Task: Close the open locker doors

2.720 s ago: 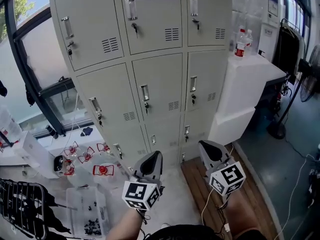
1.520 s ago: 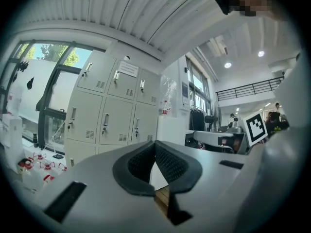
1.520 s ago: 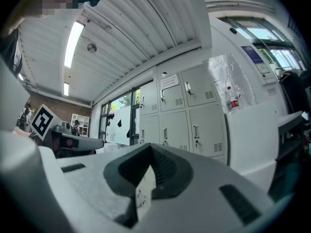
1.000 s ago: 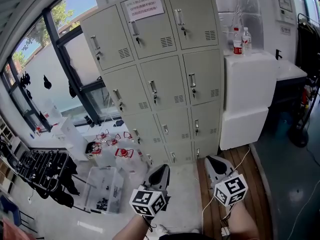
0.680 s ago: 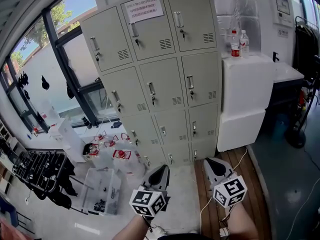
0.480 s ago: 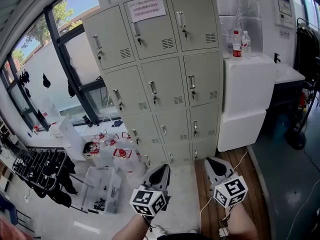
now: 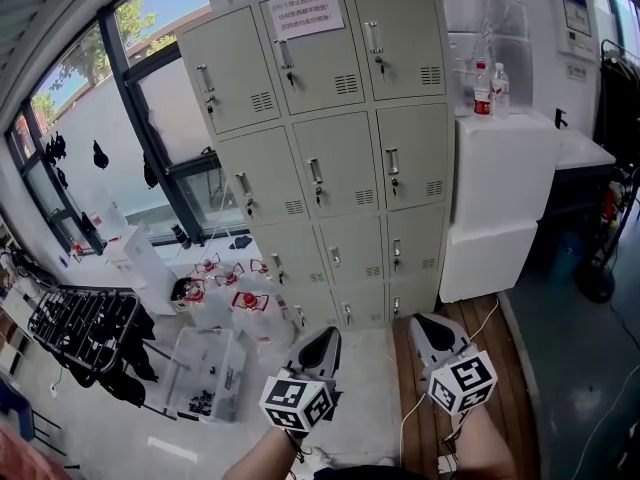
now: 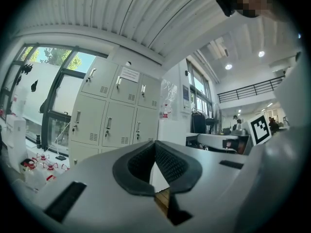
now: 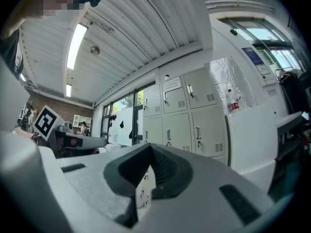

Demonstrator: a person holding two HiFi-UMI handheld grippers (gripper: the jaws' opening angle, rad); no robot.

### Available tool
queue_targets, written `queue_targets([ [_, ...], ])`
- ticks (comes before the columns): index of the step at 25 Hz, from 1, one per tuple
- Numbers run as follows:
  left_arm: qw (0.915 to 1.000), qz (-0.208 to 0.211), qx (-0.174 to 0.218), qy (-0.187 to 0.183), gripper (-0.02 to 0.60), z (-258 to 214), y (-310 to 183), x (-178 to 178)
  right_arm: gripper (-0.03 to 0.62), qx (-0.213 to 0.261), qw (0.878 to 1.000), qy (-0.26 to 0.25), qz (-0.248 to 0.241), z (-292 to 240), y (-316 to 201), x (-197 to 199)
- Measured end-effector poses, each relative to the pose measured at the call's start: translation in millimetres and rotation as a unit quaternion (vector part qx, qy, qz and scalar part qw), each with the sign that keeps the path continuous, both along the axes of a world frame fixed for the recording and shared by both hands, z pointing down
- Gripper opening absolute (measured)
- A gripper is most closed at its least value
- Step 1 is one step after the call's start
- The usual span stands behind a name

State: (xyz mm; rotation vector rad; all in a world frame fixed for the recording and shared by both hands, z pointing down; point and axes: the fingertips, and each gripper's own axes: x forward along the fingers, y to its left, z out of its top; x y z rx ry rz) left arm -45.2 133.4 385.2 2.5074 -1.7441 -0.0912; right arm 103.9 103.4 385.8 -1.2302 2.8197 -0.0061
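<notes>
The beige bank of lockers (image 7: 330,148) stands ahead against the wall, and every door I can see lies flush and closed, each with a handle and key. My left gripper (image 7: 318,336) and right gripper (image 7: 420,320) are held low side by side, well short of the lockers, touching nothing. Both are shut and empty. In the left gripper view the left gripper (image 8: 155,143) has its pads together, with the lockers (image 8: 116,115) far beyond. In the right gripper view the right gripper (image 9: 149,145) is likewise closed, facing the same lockers (image 9: 180,115).
A white cabinet (image 7: 500,198) with two bottles (image 7: 490,88) on top stands right of the lockers. On the floor at left are red-capped containers (image 7: 245,303), a clear plastic bin (image 7: 205,373) and a black rack (image 7: 80,333). A wooden strip (image 7: 430,328) runs under the right gripper.
The head view has pulled back from the lockers and shifted slightly, so the whole bank shows. Both grippers stay in the same place, shut.
</notes>
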Motion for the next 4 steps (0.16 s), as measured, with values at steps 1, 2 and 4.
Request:
queue_targets([
  [1, 1.0000, -0.001, 0.000, 0.000, 0.003, 0.1, 1.8, -0.9, 0.001, 0.000, 1.000, -0.001, 0.000, 0.5, 1.2, -0.7],
  [2, 1.0000, -0.002, 0.000, 0.000, 0.003, 0.4, 3.7, -1.6, 0.001, -0.001, 1.000, -0.001, -0.001, 1.2, 2.6, -1.5],
  [4, 1.0000, -0.003, -0.001, -0.001, 0.003, 1.2, 7.5, -3.0, 0.000, -0.002, 1.000, -0.002, -0.003, 2.5, 5.7, -3.0],
])
